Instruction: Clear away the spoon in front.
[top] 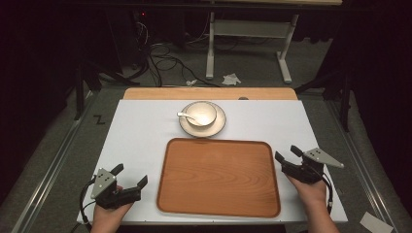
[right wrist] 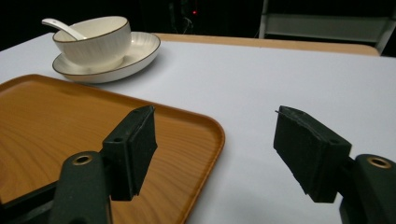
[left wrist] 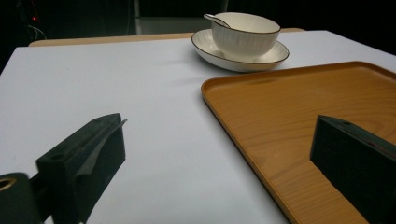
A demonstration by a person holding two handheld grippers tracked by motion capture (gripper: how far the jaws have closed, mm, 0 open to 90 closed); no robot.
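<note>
Currently the wooden tray (top: 218,177) is lying flat on the white tabletop (top: 141,136), and both claws are hovering at its near corners. The left claw (top: 130,175) is sitting just off the tray's left edge, jaws standing wide apart and gripping nothing. The right claw (top: 287,155) is sitting at the tray's right edge, one jaw over the rim and the other over the tabletop, jaws apart and holding nothing. Beyond the tray's far edge, a bowl (top: 200,113) with a spoon (top: 185,116) is resting on a plate (top: 219,124).

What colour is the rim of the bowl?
The bowl is cream-white with a thin dark brown rim, clearest in the left gripper view.
</note>
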